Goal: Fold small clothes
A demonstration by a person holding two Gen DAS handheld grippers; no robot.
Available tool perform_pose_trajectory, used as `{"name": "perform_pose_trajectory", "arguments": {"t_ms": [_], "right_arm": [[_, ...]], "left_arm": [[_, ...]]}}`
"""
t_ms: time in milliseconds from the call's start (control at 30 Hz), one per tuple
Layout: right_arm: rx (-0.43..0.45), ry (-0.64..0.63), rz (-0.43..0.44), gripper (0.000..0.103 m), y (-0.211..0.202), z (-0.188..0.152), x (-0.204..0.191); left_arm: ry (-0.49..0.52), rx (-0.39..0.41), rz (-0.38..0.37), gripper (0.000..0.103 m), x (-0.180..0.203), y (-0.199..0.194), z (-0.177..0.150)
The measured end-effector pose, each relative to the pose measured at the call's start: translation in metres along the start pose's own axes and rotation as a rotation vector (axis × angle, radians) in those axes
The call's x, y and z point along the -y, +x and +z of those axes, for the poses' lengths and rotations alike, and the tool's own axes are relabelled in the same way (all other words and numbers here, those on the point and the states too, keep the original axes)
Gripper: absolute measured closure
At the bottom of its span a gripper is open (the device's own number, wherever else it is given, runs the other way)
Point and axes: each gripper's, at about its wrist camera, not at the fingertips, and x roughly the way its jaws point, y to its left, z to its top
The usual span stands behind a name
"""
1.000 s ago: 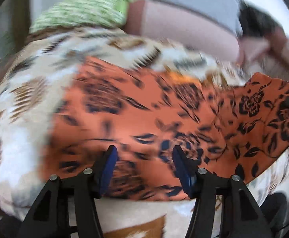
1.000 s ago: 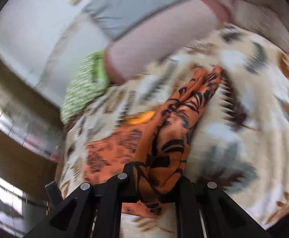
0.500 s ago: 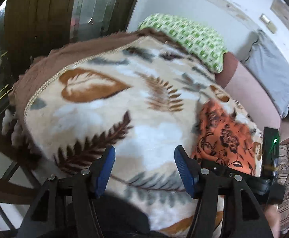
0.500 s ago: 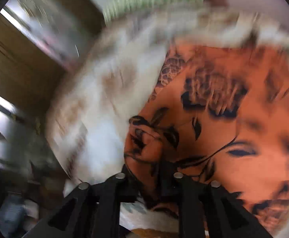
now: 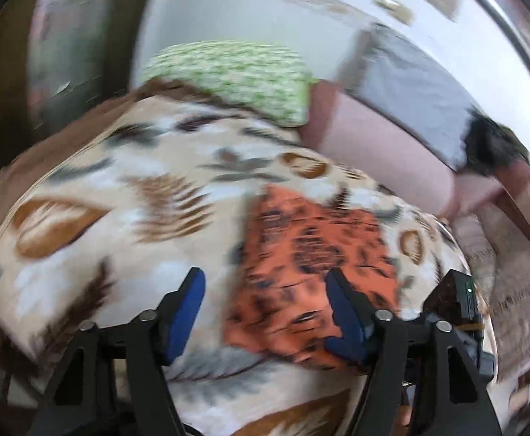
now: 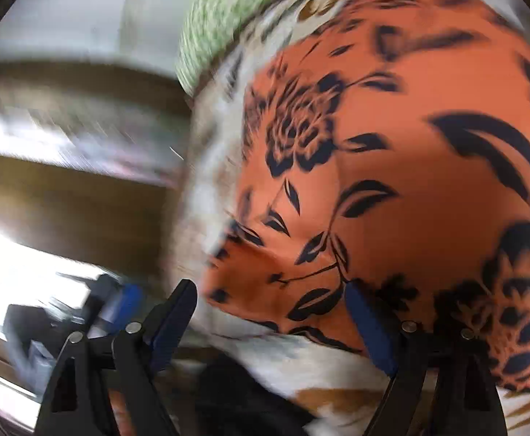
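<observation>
An orange garment with a dark floral print (image 5: 312, 272) lies folded on a leaf-patterned blanket (image 5: 137, 210). My left gripper (image 5: 265, 305) is open and empty, hovering at the garment's near left edge. In the right wrist view the garment (image 6: 392, 181) fills most of the frame. My right gripper (image 6: 270, 316) is open and empty just above the garment's near edge. The right gripper's body (image 5: 453, 312) shows at the lower right of the left wrist view. Both views are motion-blurred.
A green-and-white pillow (image 5: 235, 76) lies at the far end of the bed, and also shows in the right wrist view (image 6: 225, 14). A pink bolster (image 5: 381, 156) and a grey cushion (image 5: 410, 94) lie along the white wall. Dark wood furniture (image 6: 68, 203) stands left.
My right gripper has opened and let go of the orange garment, which now lies folded on the blanket. My left gripper has swung right, back over the garment's edge, still open.
</observation>
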Motion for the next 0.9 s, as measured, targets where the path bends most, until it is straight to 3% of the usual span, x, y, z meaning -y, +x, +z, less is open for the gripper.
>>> {"name": "perform_pose_trajectory", "arguments": {"t_ms": [33, 67, 167, 200, 233, 300, 333, 433, 600, 767, 900], "right_arm": [[0.022, 0.028, 0.041, 0.017, -0.009, 0.001, 0.005], [0.054, 0.046, 0.069, 0.017, -0.022, 0.002, 0.010], [0.090, 0.070, 0.052, 0.017, -0.049, 0.005, 0.027], [0.095, 0.075, 0.035, 0.017, -0.055, 0.006, 0.032], [0.100, 0.085, 0.017, 0.017, -0.062, 0.006, 0.039], [0.104, 0.114, 0.038, 0.017, -0.076, 0.009, 0.053], [0.101, 0.115, 0.045, 0.017, -0.081, 0.011, 0.055], [0.100, 0.048, 0.026, 0.017, -0.092, 0.027, 0.044], [0.187, -0.008, -0.036, 0.017, -0.121, 0.074, 0.041], [0.123, -0.010, -0.108, 0.017, -0.088, 0.124, 0.055], [0.129, 0.048, -0.074, 0.016, -0.072, 0.149, 0.067]], "left_arm": [[0.021, -0.021, -0.045, 0.023, 0.007, 0.011, 0.001], [0.051, -0.065, -0.035, 0.023, 0.012, 0.028, -0.001], [0.149, -0.231, 0.213, 0.026, 0.003, 0.089, -0.022], [0.149, -0.284, 0.262, 0.033, -0.008, 0.104, -0.030], [0.087, -0.315, 0.242, 0.032, -0.027, 0.111, -0.037], [-0.064, -0.290, 0.174, 0.032, -0.046, 0.097, -0.033], [-0.065, -0.278, 0.186, 0.032, -0.044, 0.092, -0.030], [0.039, -0.188, 0.223, 0.032, -0.021, 0.068, -0.013], [0.129, -0.112, 0.135, 0.032, 0.015, 0.059, 0.014], [0.202, -0.153, 0.099, 0.032, 0.040, 0.105, 0.032], [0.238, -0.286, 0.196, 0.031, 0.039, 0.153, 0.021]]}}
